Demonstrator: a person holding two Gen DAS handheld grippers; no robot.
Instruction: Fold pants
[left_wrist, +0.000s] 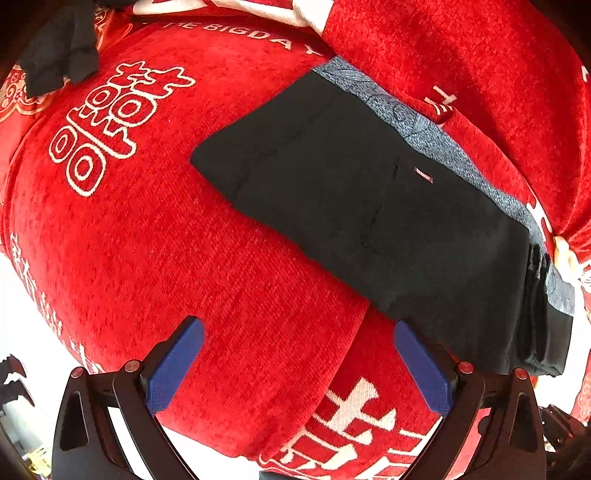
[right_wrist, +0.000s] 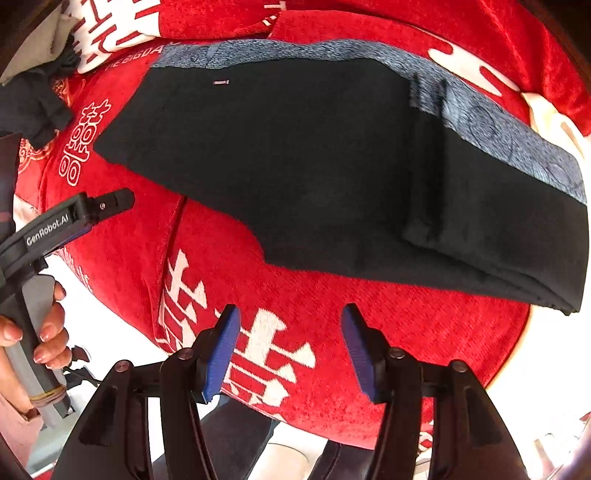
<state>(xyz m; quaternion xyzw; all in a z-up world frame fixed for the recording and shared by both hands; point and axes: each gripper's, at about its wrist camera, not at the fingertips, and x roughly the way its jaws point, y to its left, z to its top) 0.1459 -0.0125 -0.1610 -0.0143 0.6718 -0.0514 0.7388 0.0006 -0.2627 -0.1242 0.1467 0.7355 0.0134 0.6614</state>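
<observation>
Black pants (left_wrist: 369, 206) with a grey-blue patterned side stripe (left_wrist: 424, 129) lie flat and folded lengthwise on a red cloth. The same pants (right_wrist: 314, 166) fill the upper part of the right wrist view, with a doubled layer at their right end. My left gripper (left_wrist: 299, 328) hovers open over the red cloth just below the pants' near edge, nothing between its blue pads. My right gripper (right_wrist: 291, 314) is also open and empty, above the cloth in front of the pants. The left gripper's body (right_wrist: 70, 221) and the hand holding it (right_wrist: 44, 332) show at the left of the right wrist view.
The red chenille cloth (left_wrist: 184, 240) with white characters covers the surface. A second dark garment (left_wrist: 59, 55) lies bunched at the far left corner. The cloth's near edge (right_wrist: 258, 413) drops off close to the grippers, with a person's legs below.
</observation>
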